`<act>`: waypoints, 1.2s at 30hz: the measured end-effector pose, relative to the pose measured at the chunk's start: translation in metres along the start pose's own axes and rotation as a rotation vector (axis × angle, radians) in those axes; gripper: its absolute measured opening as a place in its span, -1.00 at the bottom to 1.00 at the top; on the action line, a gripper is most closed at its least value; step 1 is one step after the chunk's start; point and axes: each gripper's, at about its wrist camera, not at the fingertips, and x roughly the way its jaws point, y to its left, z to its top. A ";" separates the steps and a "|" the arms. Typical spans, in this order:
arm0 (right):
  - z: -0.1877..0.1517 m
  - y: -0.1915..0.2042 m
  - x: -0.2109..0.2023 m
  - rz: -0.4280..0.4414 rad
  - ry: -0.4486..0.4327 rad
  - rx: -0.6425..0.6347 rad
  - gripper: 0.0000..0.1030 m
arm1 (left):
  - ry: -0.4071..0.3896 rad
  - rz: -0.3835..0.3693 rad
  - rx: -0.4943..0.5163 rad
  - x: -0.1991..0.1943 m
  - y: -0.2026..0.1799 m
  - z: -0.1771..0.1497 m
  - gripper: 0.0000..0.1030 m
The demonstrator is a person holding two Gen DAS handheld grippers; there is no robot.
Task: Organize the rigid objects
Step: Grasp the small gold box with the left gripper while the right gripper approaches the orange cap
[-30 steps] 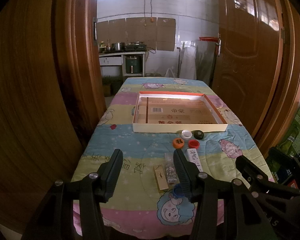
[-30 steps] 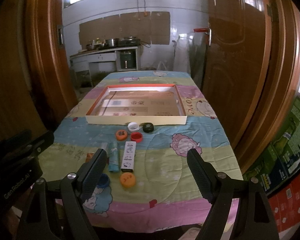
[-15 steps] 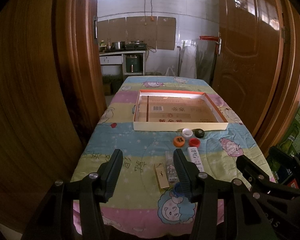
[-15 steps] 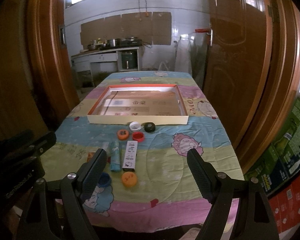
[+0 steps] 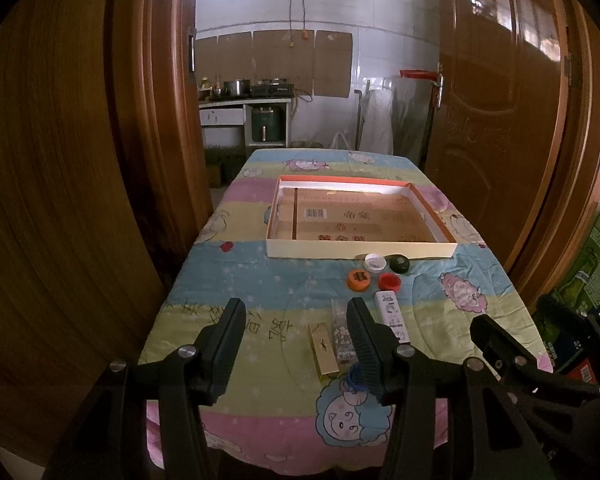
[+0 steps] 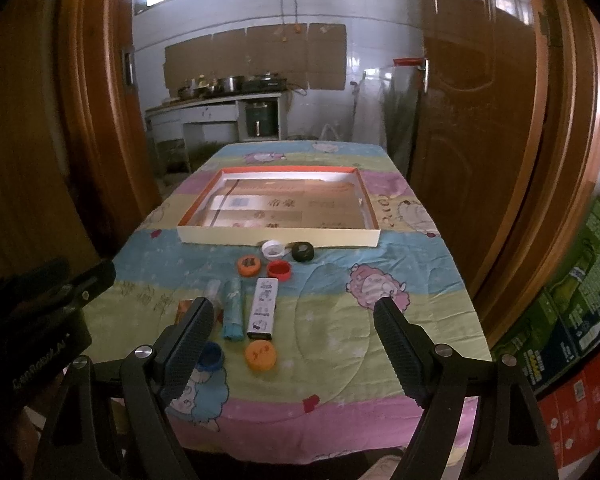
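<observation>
Nothing picked yet; this looks like the start, both tools held back off the near table edge. Left gripper [image 5: 296, 336] is spread wide with nothing between its fingers. Right gripper [image 6: 294, 338] is spread wider still, also holding nothing.

The task's things sit ahead of both grippers on the cartoon tablecloth [image 6: 380, 320]. Closest to the right gripper, just ahead between its fingers: orange cap [image 6: 261, 355]. The blue cap [image 6: 211, 355] touches its left finger in view. Slightly further ahead are the white printed box [image 6: 264, 308], the teal tube [image 6: 233, 309] beside it and a clear packet [image 6: 213, 293], partly hidden. The tan box [image 5: 323, 347] lies just inside the left gripper's right finger. Further on is a cluster of four caps: orange printed cap [image 6: 248, 265], red cap [image 6: 279, 270], white cap [image 6: 273, 249], black cap [image 6: 303, 251]. Beyond them is the shallow tray [image 6: 278, 236], empty of loose items, its near wall facing the grippers.

Likely next move: drop the right gripper onto the orange cap, close, and carry it forward over the tray's low wall.

Room: open cloth to the right of the right gripper, plenty of space there. Left side is tight, with the other gripper close. Wooden door frames flank the table on both sides. The cloth hangs over the near edge, so small caps could slide off if nudged.
</observation>
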 end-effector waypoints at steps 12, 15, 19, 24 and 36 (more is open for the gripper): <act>-0.010 0.000 0.010 0.019 0.022 -0.019 0.62 | 0.054 -0.049 -0.043 0.019 0.015 -0.003 0.03; -0.019 0.001 0.019 0.029 0.049 -0.033 0.62 | 0.071 -0.060 -0.060 0.030 0.023 -0.006 0.03; -0.032 0.002 0.036 0.047 0.089 -0.045 0.62 | 0.108 -0.074 -0.061 0.049 0.028 -0.011 0.03; -0.042 0.002 0.059 0.051 0.125 -0.047 0.62 | 0.155 -0.133 -0.041 0.073 0.022 -0.020 0.03; -0.053 0.001 0.089 0.072 0.169 -0.054 0.62 | 0.225 -0.136 -0.070 0.114 0.016 -0.028 0.03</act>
